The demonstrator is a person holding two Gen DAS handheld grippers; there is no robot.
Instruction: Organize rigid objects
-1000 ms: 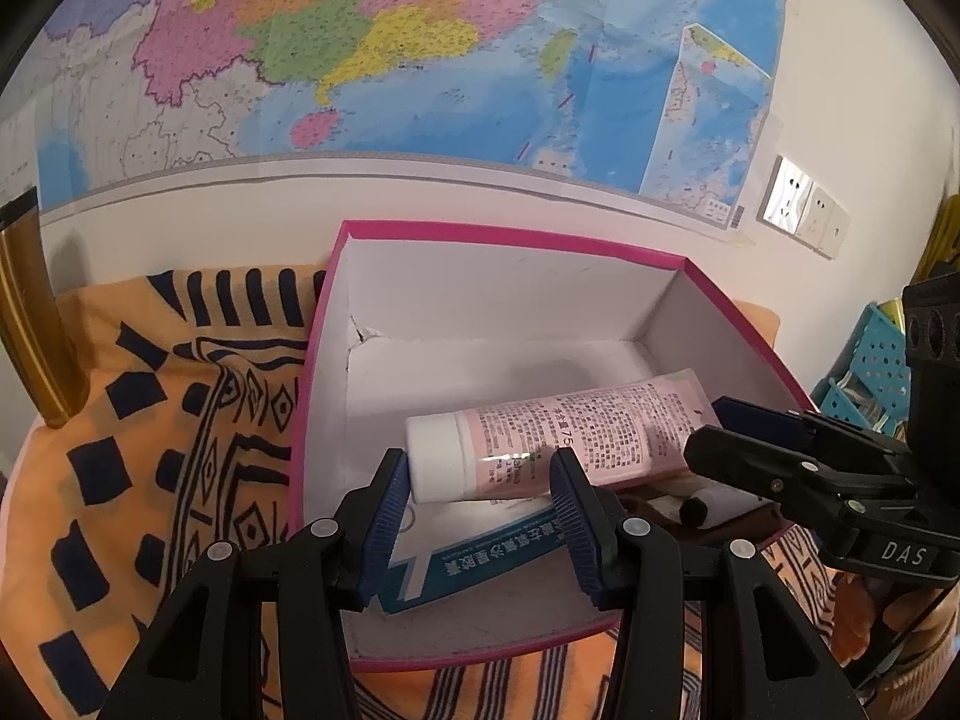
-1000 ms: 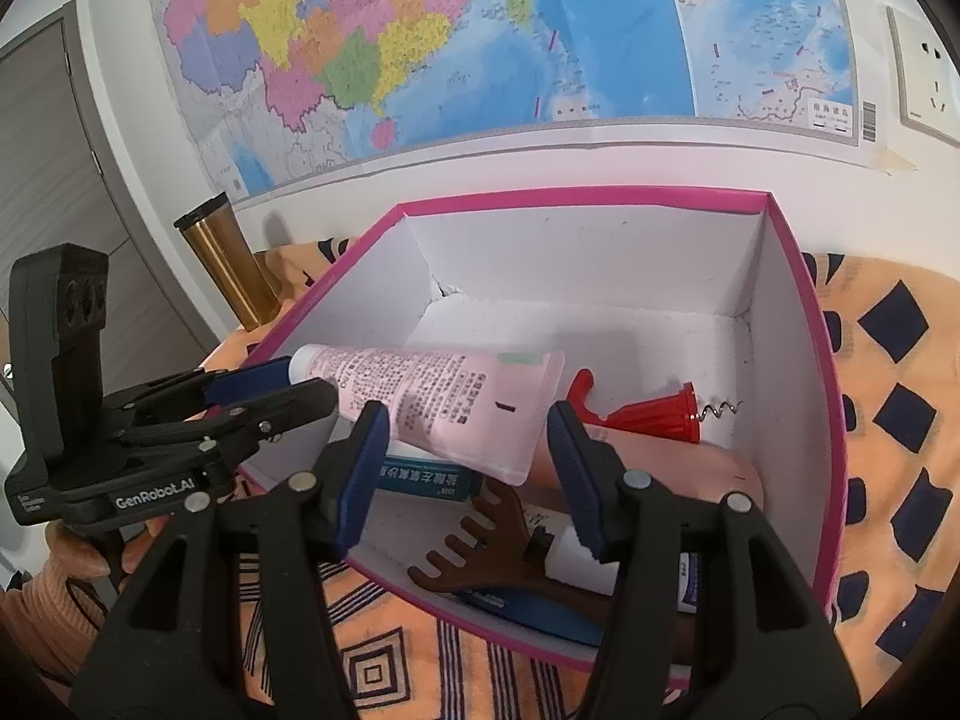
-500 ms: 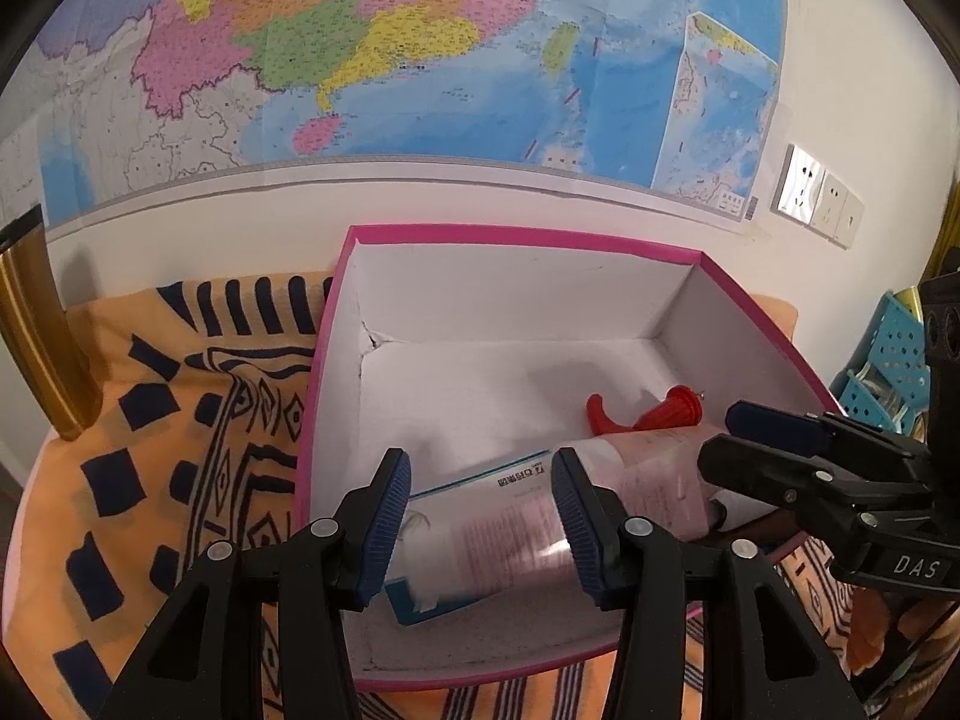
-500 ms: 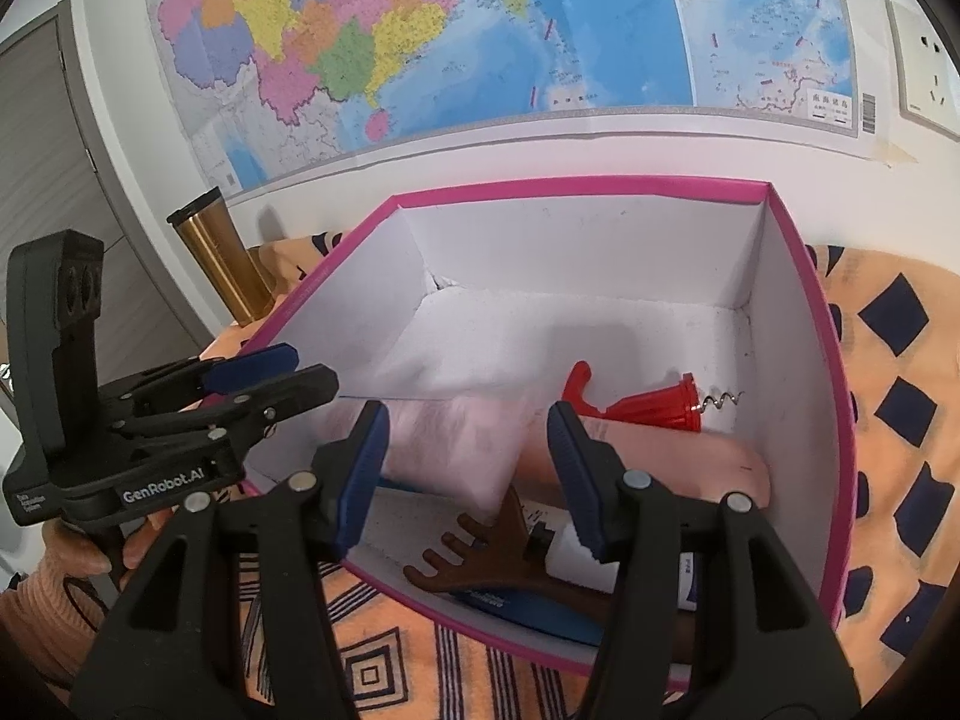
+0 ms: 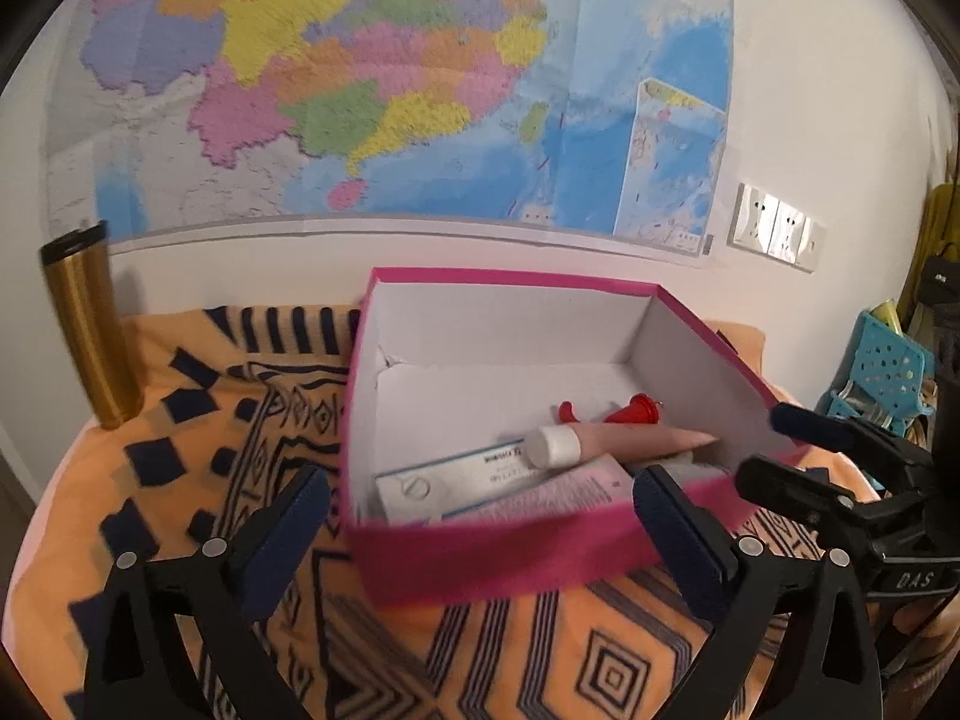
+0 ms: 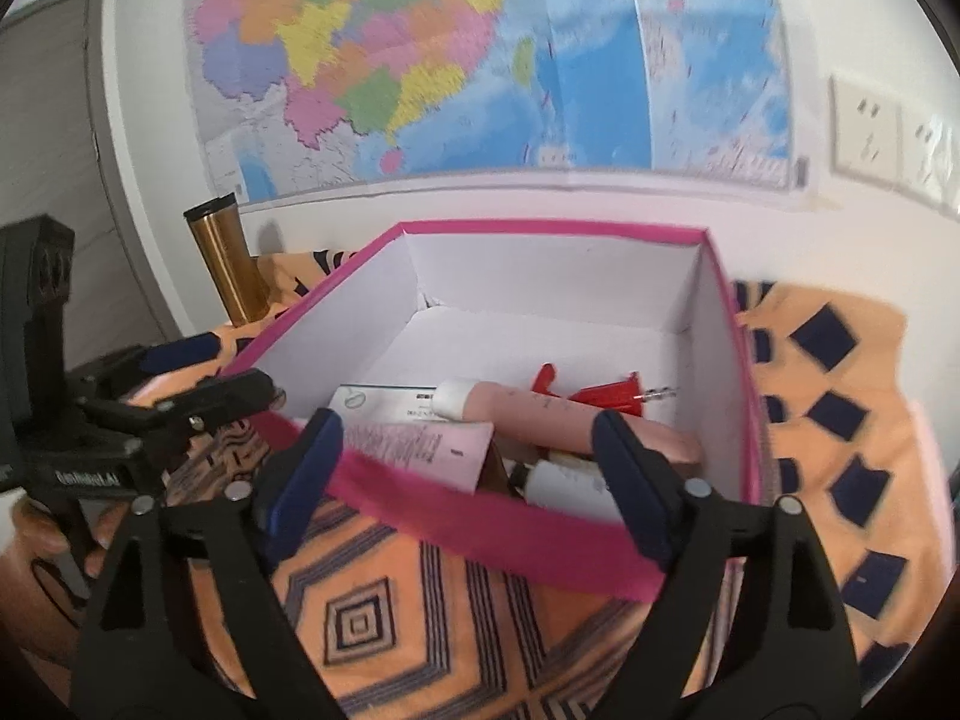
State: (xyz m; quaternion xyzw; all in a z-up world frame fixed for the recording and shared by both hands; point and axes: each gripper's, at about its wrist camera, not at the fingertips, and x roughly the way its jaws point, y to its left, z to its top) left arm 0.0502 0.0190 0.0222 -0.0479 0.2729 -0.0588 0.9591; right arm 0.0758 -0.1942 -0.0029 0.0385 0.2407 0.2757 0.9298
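Observation:
A pink-rimmed white box (image 5: 516,558) (image 6: 480,522) sits on the patterned cloth. Inside lie a pale pink printed tube (image 5: 564,495) (image 6: 420,447), a salmon tube with a white cap (image 5: 624,444) (image 6: 540,414), a white and blue carton (image 5: 456,477) (image 6: 384,399) and a red corkscrew (image 5: 630,411) (image 6: 606,387). My left gripper (image 5: 480,546) is open and empty in front of the box's near wall. My right gripper (image 6: 474,486) is open and empty at the box's near corner. Each gripper shows in the other's view: the right (image 5: 804,450) and the left (image 6: 198,378).
A gold tumbler (image 5: 90,324) (image 6: 228,264) stands at the back left of the orange patterned cloth (image 5: 240,420) (image 6: 840,420). A map covers the wall behind. A teal perforated basket (image 5: 888,366) sits far right. Wall sockets (image 5: 774,228) are right of the map.
The pale pink tube dropped from above the box to lie inside it. Both grippers pulled back from over the box to in front of it and their jaws opened wider.

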